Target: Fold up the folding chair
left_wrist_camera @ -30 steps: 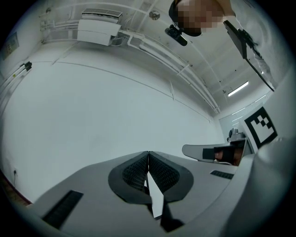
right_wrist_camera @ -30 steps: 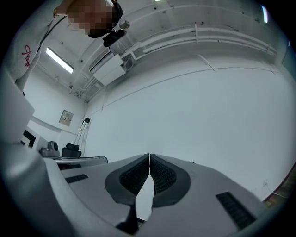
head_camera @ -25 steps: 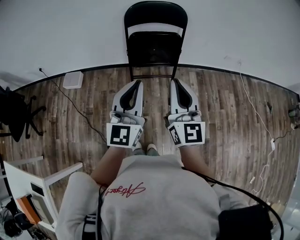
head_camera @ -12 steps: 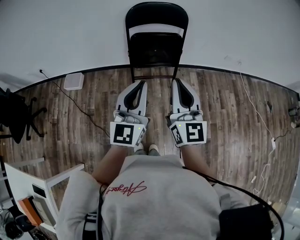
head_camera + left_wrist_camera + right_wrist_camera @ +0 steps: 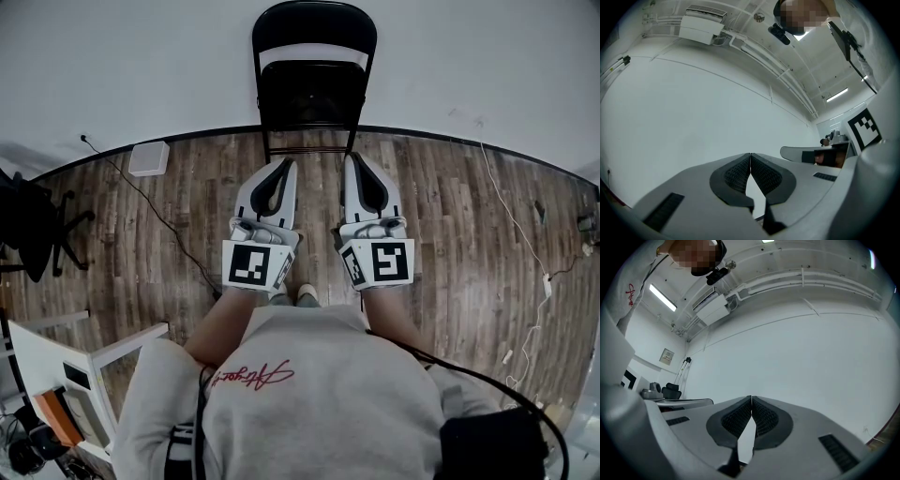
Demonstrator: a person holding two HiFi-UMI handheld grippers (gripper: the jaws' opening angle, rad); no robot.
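Observation:
A black folding chair (image 5: 312,84) stands unfolded against the white wall, its seat facing me, at the top centre of the head view. Both grippers are held side by side in front of the chair and short of it, not touching it. My left gripper (image 5: 286,165) is shut with nothing between its pads (image 5: 750,159). My right gripper (image 5: 352,159) is also shut and empty, its pads (image 5: 752,401) pressed together. In both gripper views only the bare white wall lies ahead; the chair does not show there.
Wood-plank floor (image 5: 450,234) under me. A black cable (image 5: 150,211) runs across the floor at left to a white box (image 5: 148,159) by the wall. A white cable (image 5: 511,225) trails at right. An office chair (image 5: 33,230) and a white desk (image 5: 66,366) stand at the left.
Both grippers have drifted slightly to the right and a touch lower in the head view; jaws stay shut. The chair has not moved.

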